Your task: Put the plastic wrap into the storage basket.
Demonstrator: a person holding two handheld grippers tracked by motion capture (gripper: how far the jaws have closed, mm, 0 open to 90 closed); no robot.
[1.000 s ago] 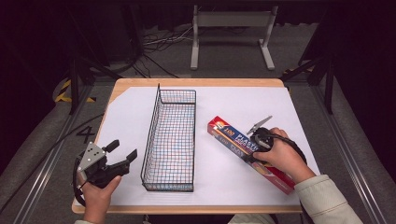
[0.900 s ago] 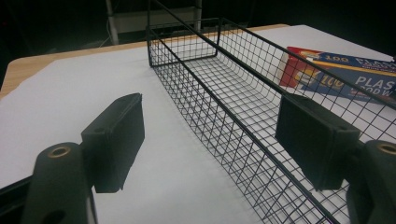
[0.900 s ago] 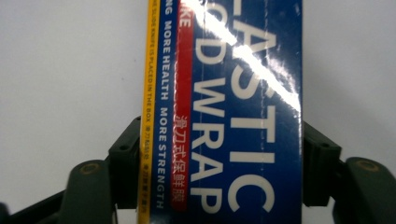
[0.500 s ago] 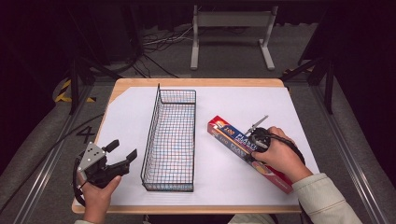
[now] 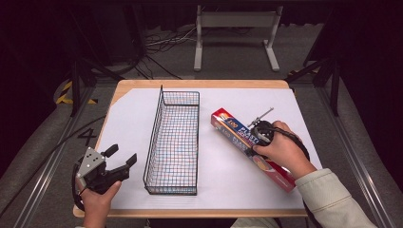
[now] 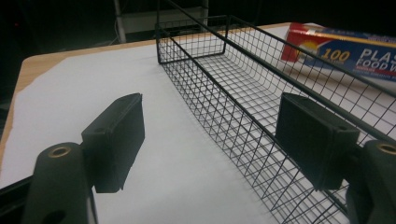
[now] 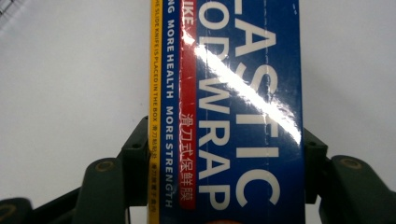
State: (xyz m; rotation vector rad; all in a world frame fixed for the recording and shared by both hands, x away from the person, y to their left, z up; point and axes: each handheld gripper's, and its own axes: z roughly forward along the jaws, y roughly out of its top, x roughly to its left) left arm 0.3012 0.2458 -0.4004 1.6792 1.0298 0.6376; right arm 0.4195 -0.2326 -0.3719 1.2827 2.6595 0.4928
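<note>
Right gripper point(image 5: 256, 137) | jaws have just closed, clamped across plastic wrap box point(image 5: 233, 130) | box secured, ready for wire basket point(image 5: 173, 142)

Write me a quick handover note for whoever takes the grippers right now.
Right gripper: jaws have just closed across the plastic wrap box, pads on both long sides. The box is right of the wire basket, at an angle on the white sheet.
Left gripper: open, holding nothing, left of the basket.
Done: box gripped.
Left: probably placing the box in the basket, which has nothing in it.
</note>
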